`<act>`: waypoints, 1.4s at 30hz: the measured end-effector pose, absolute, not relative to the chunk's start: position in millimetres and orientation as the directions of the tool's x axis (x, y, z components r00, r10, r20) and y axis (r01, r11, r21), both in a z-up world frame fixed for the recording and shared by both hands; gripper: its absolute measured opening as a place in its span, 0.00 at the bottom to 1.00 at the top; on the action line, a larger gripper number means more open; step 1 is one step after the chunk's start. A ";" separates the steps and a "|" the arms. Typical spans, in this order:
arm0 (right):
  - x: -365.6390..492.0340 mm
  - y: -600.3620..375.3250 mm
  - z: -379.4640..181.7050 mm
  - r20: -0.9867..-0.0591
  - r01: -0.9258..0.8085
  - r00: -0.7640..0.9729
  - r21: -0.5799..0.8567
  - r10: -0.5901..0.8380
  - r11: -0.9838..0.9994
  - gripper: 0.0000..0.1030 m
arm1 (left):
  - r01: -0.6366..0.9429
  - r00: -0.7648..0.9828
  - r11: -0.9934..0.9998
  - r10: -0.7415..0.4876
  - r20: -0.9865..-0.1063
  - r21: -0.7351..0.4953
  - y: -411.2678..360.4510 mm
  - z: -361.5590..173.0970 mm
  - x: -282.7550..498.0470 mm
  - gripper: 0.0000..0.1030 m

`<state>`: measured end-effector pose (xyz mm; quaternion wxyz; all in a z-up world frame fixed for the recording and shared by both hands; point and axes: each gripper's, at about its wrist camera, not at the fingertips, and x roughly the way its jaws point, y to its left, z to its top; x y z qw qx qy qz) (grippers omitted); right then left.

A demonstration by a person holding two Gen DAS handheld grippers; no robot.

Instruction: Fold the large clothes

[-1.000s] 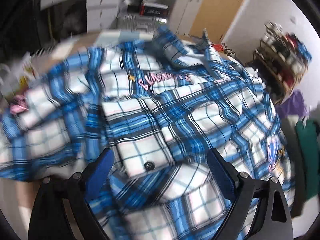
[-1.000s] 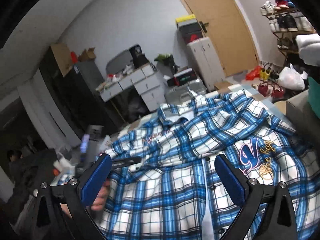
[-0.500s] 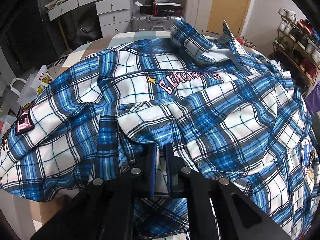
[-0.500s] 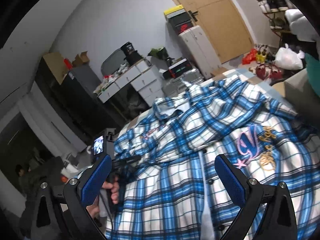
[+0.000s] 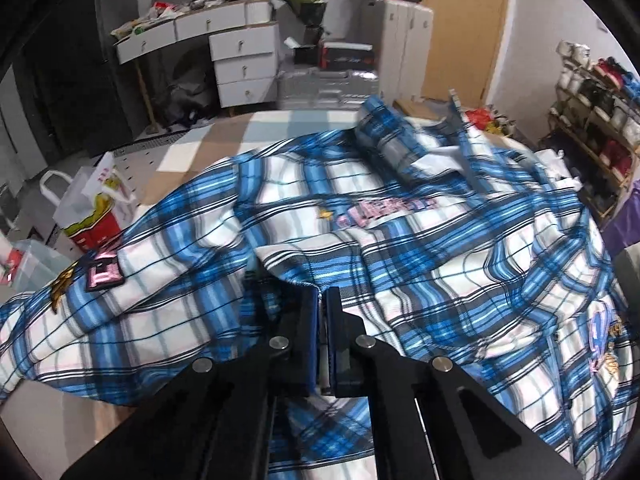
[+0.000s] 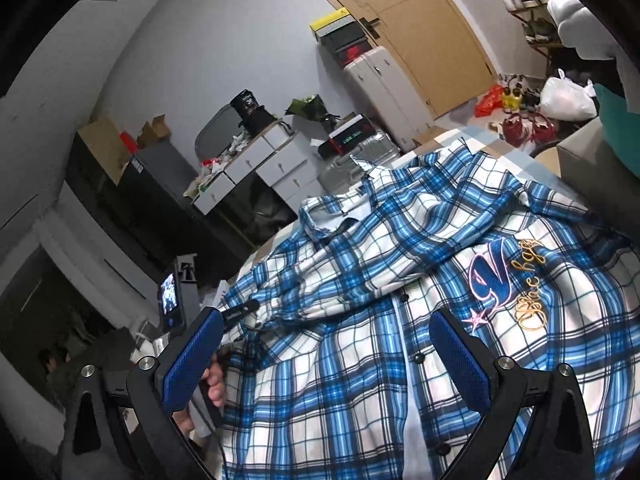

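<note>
A large blue-and-white plaid shirt [image 5: 440, 280] lies crumpled and face up on the checked table top [image 5: 192, 152], with pink lettering [image 5: 384, 210] on its chest. My left gripper [image 5: 322, 300] is shut on a folded edge of the sleeve cuff, and white cloth shows between the pads. In the right wrist view the shirt [image 6: 360, 380] fills the foreground, button placket up, with a blue V patch [image 6: 492, 276]. My right gripper [image 6: 325, 320] hovers open over the placket with nothing held. The left gripper [image 6: 244, 309] and the hand [image 6: 214, 386] holding it show at the shirt's left edge.
Beyond the table stand a white drawer unit [image 5: 244, 60], a silver suitcase [image 5: 324, 88] and a wooden door [image 5: 464, 28]. A paper bag [image 5: 92, 208] sits on the floor at the left. A shoe rack [image 5: 600, 120] lines the right wall.
My left gripper went from wide open around the cuff to shut on it, then drew the cloth along. The right gripper stayed open and rolled a little over the shirt front.
</note>
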<state>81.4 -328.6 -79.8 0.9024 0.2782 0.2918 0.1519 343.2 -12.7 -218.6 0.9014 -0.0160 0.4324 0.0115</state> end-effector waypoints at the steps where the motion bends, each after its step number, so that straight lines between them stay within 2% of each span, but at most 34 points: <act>1: 80.4 -329.4 -79.1 -0.436 -0.114 0.787 0.592 0.436 0.798 1.00 | -0.066 0.622 0.998 0.042 -0.782 0.001 -8.0 -221.5 344.0 0.00; 8: 83.1 -327.9 -81.1 -0.450 -0.120 0.771 0.593 0.452 0.796 1.00 | -0.111 0.582 0.993 0.091 -0.808 0.032 14.1 -237.1 341.5 0.00; 12: 83.5 -326.6 -81.4 -0.457 -0.120 0.768 0.586 0.449 0.802 1.00 | -0.082 0.619 0.997 0.043 -0.784 -0.009 19.3 -215.4 325.4 0.00; 15: 85.2 -325.7 -81.7 -0.465 -0.121 0.766 0.574 0.444 0.810 1.00 | -0.069 0.667 0.997 0.067 -0.742 0.028 17.0 -191.2 298.9 0.00; 18: 91.0 -317.1 -84.2 -0.519 -0.131 0.734 0.525 0.439 0.841 1.00 | -0.093 0.718 0.996 0.057 -0.693 -0.014 28.2 -163.6 260.4 0.02; 19: 92.4 -312.9 -85.8 -0.536 -0.136 0.725 0.503 0.432 0.853 1.00 | -0.106 0.733 0.993 0.049 -0.678 -0.043 32.9 -154.8 248.0 0.16; 20: 92.7 -309.3 -86.8 -0.546 -0.140 0.722 0.488 0.426 0.861 1.00 | -0.116 0.753 0.990 0.037 -0.657 -0.078 37.3 -145.0 234.0 0.45; 22: 91.7 -300.8 -87.5 -0.550 -0.163 0.717 0.464 0.427 0.871 1.00 | -0.129 0.803 0.979 0.011 -0.596 -0.156 48.6 -121.5 200.2 0.78; 23: 91.0 -295.9 -87.6 -0.553 -0.176 0.716 0.450 0.427 0.876 1.00 | -0.124 0.847 0.976 0.012 -0.532 -0.176 53.4 -105.5 174.7 0.79; 25: 88.4 -284.2 -88.0 -0.559 -0.204 0.714 0.410 0.421 0.889 1.00 | -0.155 0.887 0.975 0.067 -0.456 -0.159 62.9 -85.6 135.7 0.82; 28: 86.2 -255.3 -87.3 -0.585 -0.288 0.695 0.307 0.418 0.907 1.00 | -0.292 0.914 0.935 0.210 -0.347 -0.202 97.4 -78.9 75.9 0.99; 30: 86.6 -225.5 -85.1 -0.632 -0.342 0.669 0.206 0.392 0.917 1.00 | -0.374 0.902 0.890 0.284 -0.325 -0.261 123.6 -88.2 45.9 0.99; 32: 81.4 -195.2 -76.5 -0.634 -0.442 0.648 0.140 0.423 0.886 1.00 | -0.414 0.890 0.851 0.304 -0.340 -0.323 154.7 -102.7 23.5 0.99; 35: 72.7 -132.7 -49.3 -0.609 -0.592 0.637 0.006 0.473 0.806 1.00 | -0.508 0.839 0.795 0.369 -0.400 -0.331 200.8 -127.6 -2.8 0.99; 38: 75.5 -65.6 -29.8 -0.589 -0.717 0.573 -0.023 0.570 0.697 1.00 | -0.610 0.776 0.703 0.437 -0.455 -0.366 247.6 -152.4 -29.5 0.99; 42: 78.7 36.9 -32.5 -0.627 -0.830 0.463 -0.061 0.626 0.554 1.00 | -0.687 0.721 0.575 0.459 -0.520 -0.444 297.4 -178.7 -57.5 0.99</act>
